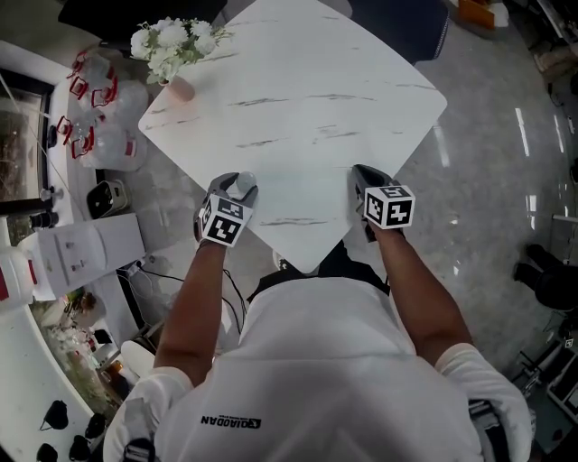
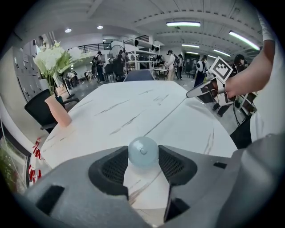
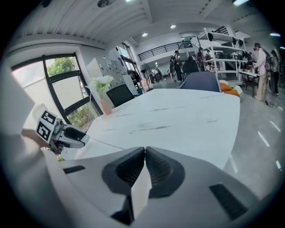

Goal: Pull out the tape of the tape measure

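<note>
A small round pale-blue tape measure [image 2: 143,150] sits between the pads of my left gripper [image 2: 143,157], which is shut on it just above the white marble table [image 2: 133,107]. In the head view that gripper [image 1: 240,187] hangs over the table's near left edge. A thin tape [image 2: 171,116] stretches from the case across to my right gripper [image 2: 196,92]. The right gripper's [image 3: 145,152] jaws are pressed together, with the thin tape [image 3: 97,143] running in from the left gripper [image 3: 82,138]. In the head view the right gripper [image 1: 361,176] is over the near right edge.
A pink vase of white flowers [image 1: 176,50] stands at the table's far left corner. A dark chair [image 1: 402,27] is at the far side. Bags and boxes [image 1: 99,126] crowd the floor on the left. People stand far off in the hall [image 2: 178,62].
</note>
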`<state>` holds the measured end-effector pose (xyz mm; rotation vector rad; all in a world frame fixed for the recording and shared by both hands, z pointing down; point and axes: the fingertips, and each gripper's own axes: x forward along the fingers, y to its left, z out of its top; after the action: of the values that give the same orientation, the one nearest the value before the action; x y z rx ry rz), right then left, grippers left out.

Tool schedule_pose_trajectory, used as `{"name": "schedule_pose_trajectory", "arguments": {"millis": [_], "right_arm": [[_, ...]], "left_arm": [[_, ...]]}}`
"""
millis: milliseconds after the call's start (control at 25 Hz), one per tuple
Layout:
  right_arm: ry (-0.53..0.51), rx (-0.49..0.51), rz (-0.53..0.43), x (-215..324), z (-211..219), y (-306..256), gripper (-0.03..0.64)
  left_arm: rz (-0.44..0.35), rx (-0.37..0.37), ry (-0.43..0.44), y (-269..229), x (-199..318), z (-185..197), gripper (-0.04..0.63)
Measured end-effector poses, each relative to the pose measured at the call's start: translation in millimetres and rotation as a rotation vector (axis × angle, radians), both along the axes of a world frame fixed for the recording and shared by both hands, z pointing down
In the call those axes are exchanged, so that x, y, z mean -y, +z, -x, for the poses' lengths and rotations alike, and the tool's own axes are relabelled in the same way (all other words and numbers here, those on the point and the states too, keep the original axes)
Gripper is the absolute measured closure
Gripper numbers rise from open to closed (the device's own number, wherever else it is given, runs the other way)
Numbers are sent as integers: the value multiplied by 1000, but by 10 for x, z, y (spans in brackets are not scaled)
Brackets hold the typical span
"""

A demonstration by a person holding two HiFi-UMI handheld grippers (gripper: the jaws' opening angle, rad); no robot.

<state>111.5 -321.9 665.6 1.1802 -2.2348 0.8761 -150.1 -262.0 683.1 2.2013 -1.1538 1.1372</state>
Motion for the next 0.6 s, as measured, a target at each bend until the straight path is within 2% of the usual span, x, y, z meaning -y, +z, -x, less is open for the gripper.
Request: {"name": "schedule_pose_trajectory", "arguments": {"millis": [280,600], "right_arm": [[-53,-55,28,33,89,215,598],[-93,-131,30,31,98,294,594]], "left_arm": [[64,21,-1,191,-15,63,373],[95,15,-2,255,-34,50,371]]}}
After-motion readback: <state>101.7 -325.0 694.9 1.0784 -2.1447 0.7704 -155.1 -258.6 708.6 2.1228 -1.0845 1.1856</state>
